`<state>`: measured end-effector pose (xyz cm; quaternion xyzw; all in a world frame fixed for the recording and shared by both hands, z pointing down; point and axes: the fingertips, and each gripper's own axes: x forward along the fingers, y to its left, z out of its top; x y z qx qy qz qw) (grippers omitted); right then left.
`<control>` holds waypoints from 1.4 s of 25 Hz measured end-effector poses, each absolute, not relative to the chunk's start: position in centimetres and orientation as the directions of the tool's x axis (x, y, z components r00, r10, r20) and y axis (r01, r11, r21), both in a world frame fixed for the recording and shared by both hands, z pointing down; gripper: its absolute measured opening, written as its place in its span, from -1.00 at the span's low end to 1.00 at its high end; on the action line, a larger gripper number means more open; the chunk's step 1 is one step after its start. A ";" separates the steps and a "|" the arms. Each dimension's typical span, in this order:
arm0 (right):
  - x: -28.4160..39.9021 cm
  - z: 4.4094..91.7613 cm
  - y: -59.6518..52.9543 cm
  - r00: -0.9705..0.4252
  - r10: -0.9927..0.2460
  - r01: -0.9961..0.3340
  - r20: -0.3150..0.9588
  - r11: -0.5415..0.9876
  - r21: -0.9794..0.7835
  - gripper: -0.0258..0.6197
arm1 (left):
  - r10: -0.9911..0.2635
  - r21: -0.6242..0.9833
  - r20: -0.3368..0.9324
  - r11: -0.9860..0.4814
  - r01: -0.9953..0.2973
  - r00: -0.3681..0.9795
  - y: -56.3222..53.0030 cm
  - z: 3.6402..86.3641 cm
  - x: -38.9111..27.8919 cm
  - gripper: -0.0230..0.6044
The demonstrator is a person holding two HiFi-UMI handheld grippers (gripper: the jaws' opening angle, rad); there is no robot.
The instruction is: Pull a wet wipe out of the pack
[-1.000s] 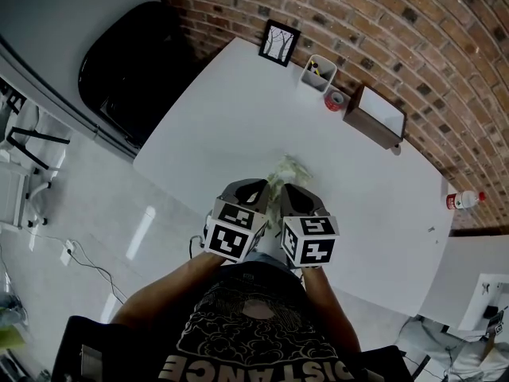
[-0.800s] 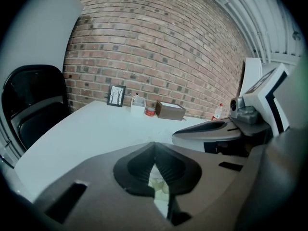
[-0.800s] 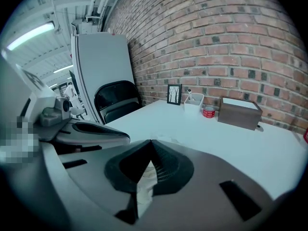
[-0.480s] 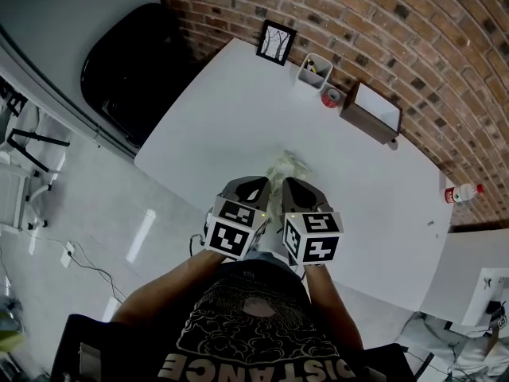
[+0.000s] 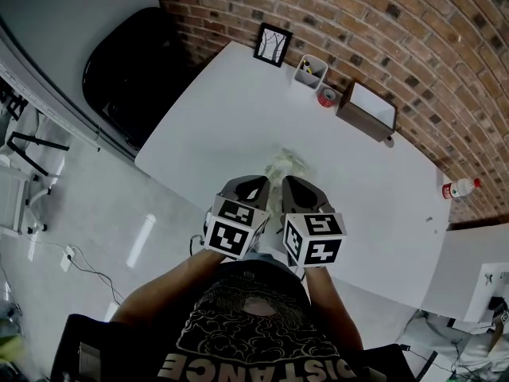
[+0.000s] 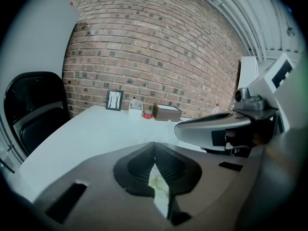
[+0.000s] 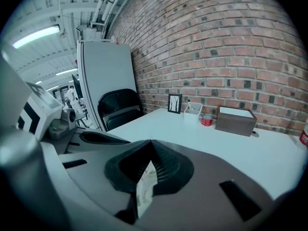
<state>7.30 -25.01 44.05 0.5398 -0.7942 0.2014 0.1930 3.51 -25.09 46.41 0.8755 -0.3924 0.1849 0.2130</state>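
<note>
Forearms forward, left tongs (image 6: 154, 144) and right tongs (image 7: 150, 143) side by side (each pair closed tip to tip).

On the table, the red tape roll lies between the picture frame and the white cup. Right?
No. The head view shows the red tape roll between the white cup and the brown box on the table; the picture frame stands beyond the cup.

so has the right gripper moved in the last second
No, not noticeably. The right gripper stays over the near edge of the table, its tip at the wipe pack, shut on the wet wipe as before.
</note>
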 end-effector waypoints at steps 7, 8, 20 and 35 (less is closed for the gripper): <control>7.2 43.2 -24.1 -0.334 -0.794 -0.940 0.508 0.323 -0.113 -0.87 | -0.611 0.228 0.481 -0.605 -0.763 0.629 -24.3 46.0 3.4 -0.89; 7.3 43.1 -24.0 -0.331 -0.797 -0.941 0.505 0.320 -0.112 -0.87 | -0.612 0.228 0.478 -0.607 -0.762 0.630 -24.2 45.9 3.5 -0.89; 6.7 41.6 -23.0 -0.327 -0.821 -0.942 0.468 0.320 -0.095 -0.87 | -0.621 0.217 0.454 -0.618 -0.755 0.639 -23.3 44.9 3.2 -0.89; 6.8 39.7 -20.2 -0.305 -0.854 -0.951 0.422 0.300 -0.079 -0.87 | -0.627 0.209 0.429 -0.631 -0.747 0.650 -20.4 44.0 3.5 -0.89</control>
